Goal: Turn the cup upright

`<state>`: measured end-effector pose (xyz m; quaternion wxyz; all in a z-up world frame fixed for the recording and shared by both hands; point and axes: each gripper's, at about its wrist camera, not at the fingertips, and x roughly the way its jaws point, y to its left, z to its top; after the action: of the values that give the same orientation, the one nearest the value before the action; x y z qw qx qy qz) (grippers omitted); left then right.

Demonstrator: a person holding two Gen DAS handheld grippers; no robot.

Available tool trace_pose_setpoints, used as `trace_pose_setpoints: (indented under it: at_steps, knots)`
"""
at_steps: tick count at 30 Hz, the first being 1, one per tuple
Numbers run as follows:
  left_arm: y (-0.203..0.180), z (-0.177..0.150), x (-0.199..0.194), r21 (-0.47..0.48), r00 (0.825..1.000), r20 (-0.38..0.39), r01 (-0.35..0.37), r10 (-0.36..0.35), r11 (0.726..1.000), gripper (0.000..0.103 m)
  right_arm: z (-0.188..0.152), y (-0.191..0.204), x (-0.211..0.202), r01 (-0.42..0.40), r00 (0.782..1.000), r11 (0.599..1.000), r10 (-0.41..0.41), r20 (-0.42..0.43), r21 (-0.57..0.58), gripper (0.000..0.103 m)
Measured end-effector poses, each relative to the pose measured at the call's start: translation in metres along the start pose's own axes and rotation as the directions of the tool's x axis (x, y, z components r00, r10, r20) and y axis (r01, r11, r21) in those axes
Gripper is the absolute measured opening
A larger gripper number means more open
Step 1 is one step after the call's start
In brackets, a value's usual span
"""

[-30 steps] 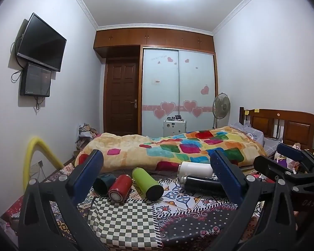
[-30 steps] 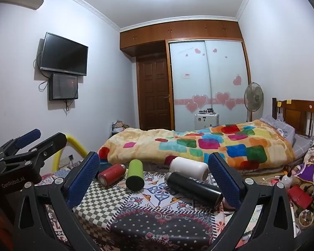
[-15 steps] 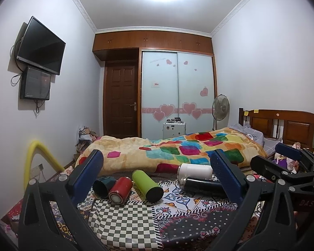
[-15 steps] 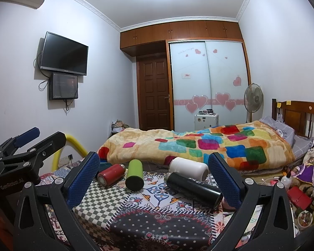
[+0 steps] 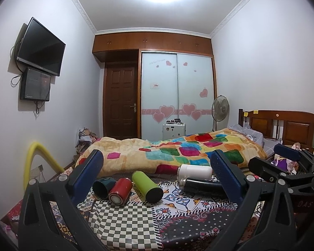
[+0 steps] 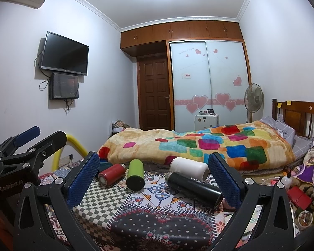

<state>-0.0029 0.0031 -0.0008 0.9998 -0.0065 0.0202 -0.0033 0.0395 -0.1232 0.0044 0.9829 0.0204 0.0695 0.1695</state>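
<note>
- Left wrist view, far left: my left gripper (image 5: 156, 172) is spread wide with nothing between its blue pads (image 5: 88, 173); it hangs short of the patterned tablecloth (image 5: 123, 219).
- Lower left of centre: dark teal cup (image 5: 103, 186) on its side, open mouth facing me, touching the red cup (image 5: 119, 190), which lies beside it showing its base.
- Centre: green cup (image 5: 147, 186) on its side, long axis running from far-left to near-right, dark end toward me. It sits straight ahead between the left fingers, so I judge this arm the nearer one for it (which cup the task means, I cannot tell).
- Right of centre: white cup (image 5: 195, 172) and black cup (image 5: 201, 186) lie crosswise, one behind the other, necks to the left.
- Right wrist view: right gripper (image 6: 153, 174) is equally wide apart and empty; the black cup (image 6: 193, 186) lies angled just inside its right pad (image 6: 225, 181), so that arm is nearer it.
- Against the frame a second back: cups unmoved, none upright; the left camera has tipped slightly upward, more ceiling showing. The right view matches.
</note>
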Motion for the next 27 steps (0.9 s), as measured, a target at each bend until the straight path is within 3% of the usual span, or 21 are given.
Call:
trace_pose_setpoints:
  at_steps: [27]
  knots:
    - [0.0026, 0.0006, -0.0011, -0.009, 1.000, -0.001, -0.004, 0.004, 1.000, 0.103, 0.0006, 0.0013, -0.0008, 0.000, 1.000, 1.000, 0.000, 0.000, -0.004, 0.103]
